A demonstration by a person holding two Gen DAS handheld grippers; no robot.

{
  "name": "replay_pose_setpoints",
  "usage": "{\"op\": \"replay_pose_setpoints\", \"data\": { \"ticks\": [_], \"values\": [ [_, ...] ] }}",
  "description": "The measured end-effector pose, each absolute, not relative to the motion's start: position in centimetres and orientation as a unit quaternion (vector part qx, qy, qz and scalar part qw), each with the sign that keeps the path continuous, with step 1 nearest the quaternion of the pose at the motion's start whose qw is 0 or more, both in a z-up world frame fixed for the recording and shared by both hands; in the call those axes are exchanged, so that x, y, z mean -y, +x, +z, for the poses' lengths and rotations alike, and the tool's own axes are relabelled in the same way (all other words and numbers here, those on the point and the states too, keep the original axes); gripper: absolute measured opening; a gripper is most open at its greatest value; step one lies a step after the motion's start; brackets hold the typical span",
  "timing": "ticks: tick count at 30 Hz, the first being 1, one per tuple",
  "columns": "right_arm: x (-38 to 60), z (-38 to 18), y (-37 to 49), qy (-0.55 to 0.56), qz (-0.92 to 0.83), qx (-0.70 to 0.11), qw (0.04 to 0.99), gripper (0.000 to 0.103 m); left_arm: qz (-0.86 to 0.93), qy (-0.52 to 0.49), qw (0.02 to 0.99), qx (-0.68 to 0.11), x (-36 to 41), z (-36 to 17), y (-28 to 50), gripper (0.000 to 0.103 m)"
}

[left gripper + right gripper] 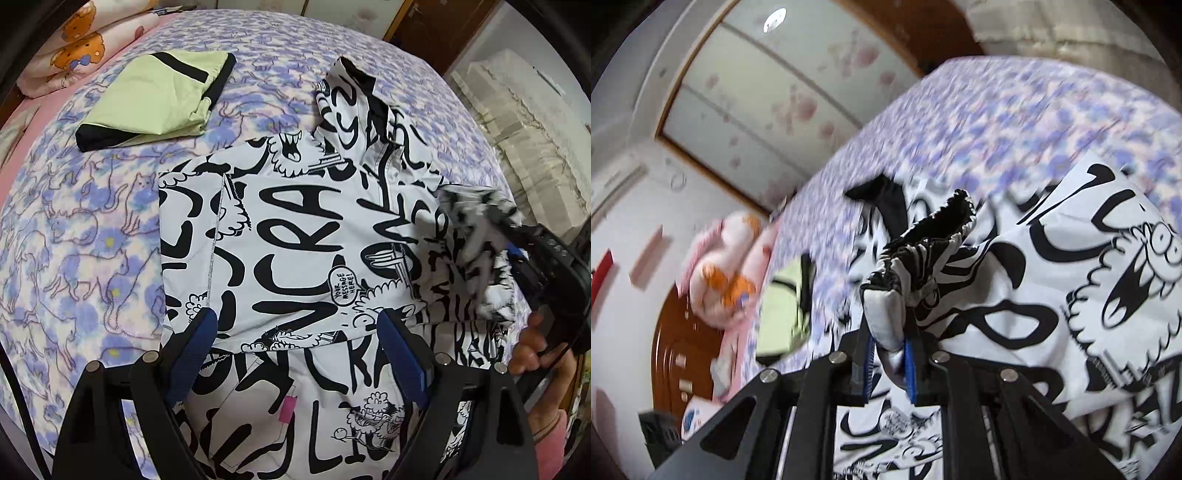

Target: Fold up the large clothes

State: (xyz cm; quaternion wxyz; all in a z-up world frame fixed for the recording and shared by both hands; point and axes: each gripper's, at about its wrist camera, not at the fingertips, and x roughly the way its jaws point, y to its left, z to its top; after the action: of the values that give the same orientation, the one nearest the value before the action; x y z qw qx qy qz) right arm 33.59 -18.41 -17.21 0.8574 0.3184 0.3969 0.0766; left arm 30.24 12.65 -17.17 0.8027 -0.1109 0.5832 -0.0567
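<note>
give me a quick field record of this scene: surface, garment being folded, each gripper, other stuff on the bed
surface: bed with purple cat-print cover
garment: black and white graffiti-print jacket, partly folded, spread on the bed
left gripper: open, over the jacket's near part, holding nothing
right gripper: shut on the jacket's gathered cuff, lifted off the bed
already folded: green and black garment, far left, apart from the jacket
other: cartoon-print bedding at the far left corner
</note>
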Motion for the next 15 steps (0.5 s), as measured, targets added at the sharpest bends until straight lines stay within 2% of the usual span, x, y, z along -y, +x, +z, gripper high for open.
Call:
{"op": "replay_pose_setpoints", "data": {
  "ticks": [10,15],
  "values": [
    [11.5,-23.8,34.5,0.241,0.101,-0.508,0.821,0.019,-0.03,-0.107,0.789,-0.604,-13.6,-19.6,31.8,0.087],
    [10.8,-26.0,34.4,0.252,0.145,-0.539,0.791,0.039,-0.024,-0.107,0.788,-0.606,-14.2,-19.9,32.9,0.087]
  ]
}}
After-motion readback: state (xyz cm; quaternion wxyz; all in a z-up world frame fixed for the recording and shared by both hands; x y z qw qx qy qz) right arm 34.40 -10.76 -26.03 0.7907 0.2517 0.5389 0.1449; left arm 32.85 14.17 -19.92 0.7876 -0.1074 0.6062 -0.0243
